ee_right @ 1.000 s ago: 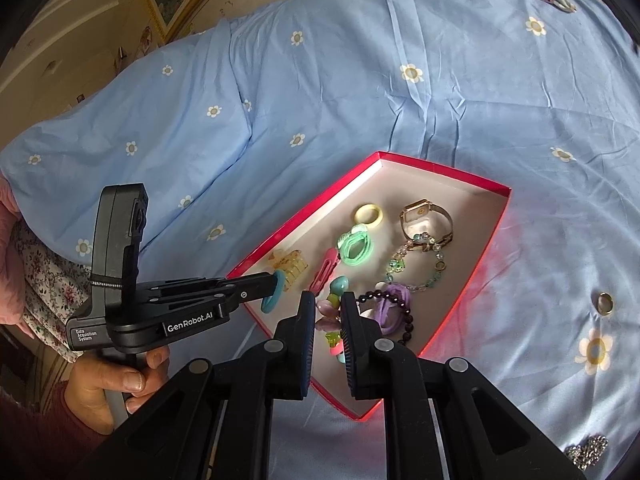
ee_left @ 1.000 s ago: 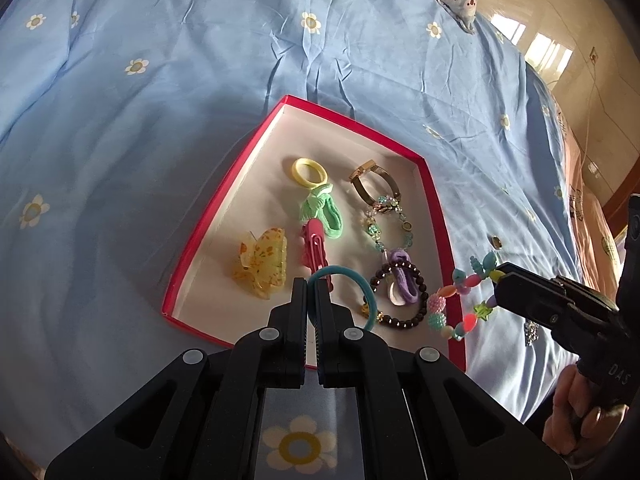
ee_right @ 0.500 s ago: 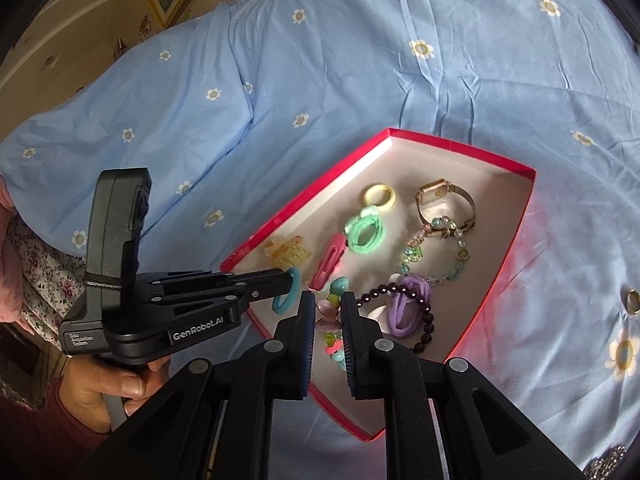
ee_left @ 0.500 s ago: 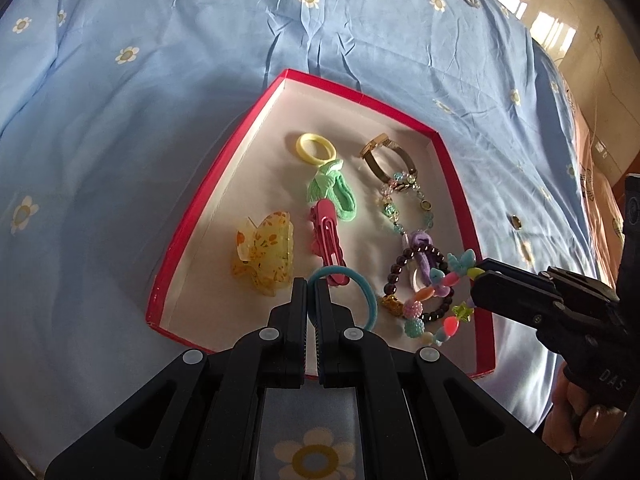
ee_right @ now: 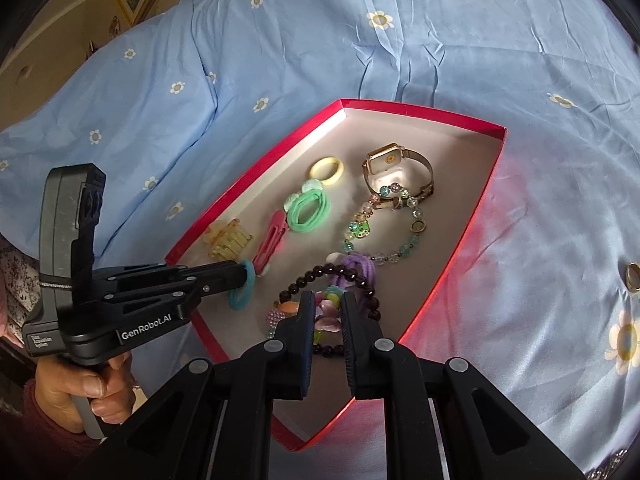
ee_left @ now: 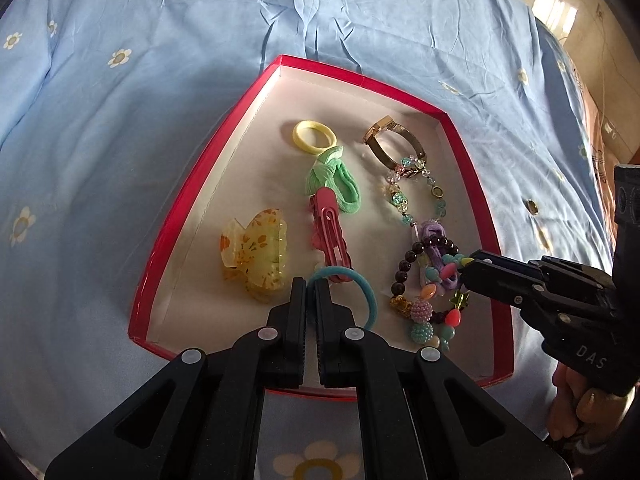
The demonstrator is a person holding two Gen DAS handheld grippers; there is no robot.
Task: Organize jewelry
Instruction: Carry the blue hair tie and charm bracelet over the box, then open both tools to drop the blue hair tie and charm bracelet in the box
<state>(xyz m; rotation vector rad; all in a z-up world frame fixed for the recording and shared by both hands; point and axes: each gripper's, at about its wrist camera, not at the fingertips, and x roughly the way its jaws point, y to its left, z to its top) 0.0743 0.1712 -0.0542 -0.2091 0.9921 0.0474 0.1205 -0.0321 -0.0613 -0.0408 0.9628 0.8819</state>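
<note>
A red box [ee_left: 192, 184] [ee_right: 476, 216] lies on the blue bedspread and holds jewelry. My left gripper [ee_left: 311, 284] [ee_right: 244, 276] is shut on a teal hair tie [ee_left: 366, 292] [ee_right: 244, 288] low over the box's near edge. My right gripper [ee_right: 323, 298] [ee_left: 466, 268] has its jaws a little apart around a colourful bead bracelet [ee_left: 430, 316] [ee_right: 328, 316], which rests on the dark bead bracelet [ee_left: 404, 268] [ee_right: 332, 270] in the box.
In the box lie a yellow hair claw [ee_left: 254, 260], pink clip [ee_left: 330, 226], green tie [ee_left: 334, 182], yellow ring tie [ee_left: 314, 136], gold watch [ee_right: 394, 168] and crystal bracelet [ee_right: 384, 232]. A ring [ee_right: 633, 276] and a sparkly piece [ee_right: 608, 462] lie on the bedspread.
Both grippers came down and forward over the box. The colourful bracelet went from outside the box's right wall to resting inside, and the right jaws have opened slightly.
</note>
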